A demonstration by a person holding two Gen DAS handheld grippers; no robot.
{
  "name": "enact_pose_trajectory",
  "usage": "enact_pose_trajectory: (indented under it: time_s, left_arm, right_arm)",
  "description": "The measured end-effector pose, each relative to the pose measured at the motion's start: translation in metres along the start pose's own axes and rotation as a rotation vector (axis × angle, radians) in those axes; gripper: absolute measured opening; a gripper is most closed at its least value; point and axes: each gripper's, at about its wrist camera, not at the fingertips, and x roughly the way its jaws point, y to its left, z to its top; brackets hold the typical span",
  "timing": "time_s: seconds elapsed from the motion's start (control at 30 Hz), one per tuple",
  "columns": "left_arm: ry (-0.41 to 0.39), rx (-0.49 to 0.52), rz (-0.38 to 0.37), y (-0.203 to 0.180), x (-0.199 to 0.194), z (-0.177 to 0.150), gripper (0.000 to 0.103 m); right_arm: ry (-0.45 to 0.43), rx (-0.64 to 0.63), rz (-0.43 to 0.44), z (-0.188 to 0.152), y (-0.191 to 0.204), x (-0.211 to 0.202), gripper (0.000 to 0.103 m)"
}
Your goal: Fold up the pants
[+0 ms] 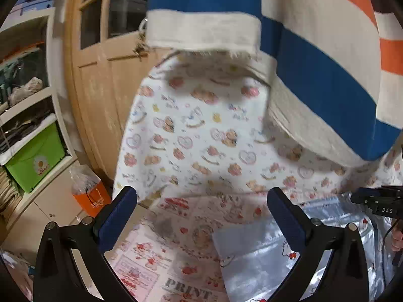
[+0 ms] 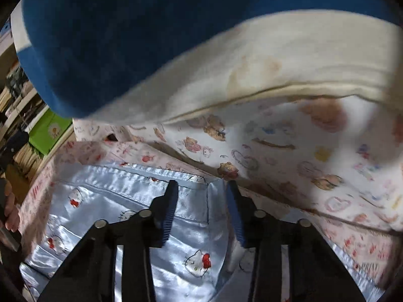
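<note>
Blue-padded right tongs point(image 2: 201, 209) sit closest to us, tilted down over pale blue satin pants point(image 2: 126, 214) printed with white cartoon cats. A raised fold of the satin stands between the pads. The jaws are partly closed around it, but we cannot tell whether both pads press on the cloth yet.

Our left tongs point(image 1: 201, 216) are released, jaws wide, with nothing between them. They hover over a pink printed sheet point(image 1: 161, 246), just left of the pants as that camera sees them. The pants lie spread on this sheet, which seems to cover a bed or similar soft surface; a white sheet with bears and hearts point(image 1: 196, 136) rises beyond the pants. Striped blue, white and orange cloth point(image 1: 327, 63) hangs above, beyond the pants.

We judge the step in hand to be gripping the pants' edge for a fold. To do it well, we should pinch only the satin, not the pink sheet beneath, and catch both layers at the seam. Satin is slippery, so a firm, deep bite matters. The left tongs should take a matching edge before we lift, keeping the fold straight.
</note>
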Motion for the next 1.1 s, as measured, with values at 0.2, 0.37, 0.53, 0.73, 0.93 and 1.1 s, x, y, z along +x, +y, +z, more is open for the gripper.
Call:
enact_pose_trajectory:
  time_s: [0.2,0.37,0.53,0.73,0.93,1.1]
  left_arm:
    - [-0.012,0.099,0.040,-0.025,0.000,-0.011,0.103]
    - [-0.016,0.134,0.038,-0.035,0.001,-0.015,0.103]
    - [0.003,0.115,0.049,-0.030,0.006,-0.016,0.103]
    - [0.032,0.102,0.072,-0.025,0.017,-0.018,0.103]
    - [0.157,0.055,-0.043,-0.019,0.039,-0.022,0.103]
    - [0.308,-0.088,-0.252,-0.006,0.068,-0.028,0.043]
  right_arm:
    - [0.041,-0.093,-0.098,-0.010,0.014,0.019,0.039]
    - [0.070,-0.061,-0.075,-0.013,0.001,0.027,0.026]
    - [0.016,-0.080,-0.120,-0.012,0.002,0.012,0.004]
    - [-0.026,-0.031,-0.188,-0.007,-0.013,0.001,0.004]
    - [0.014,0.005,-0.176,-0.008,-0.032,0.010,0.004]
    - [0.026,0.019,-0.161,-0.010,-0.030,0.019,0.004]
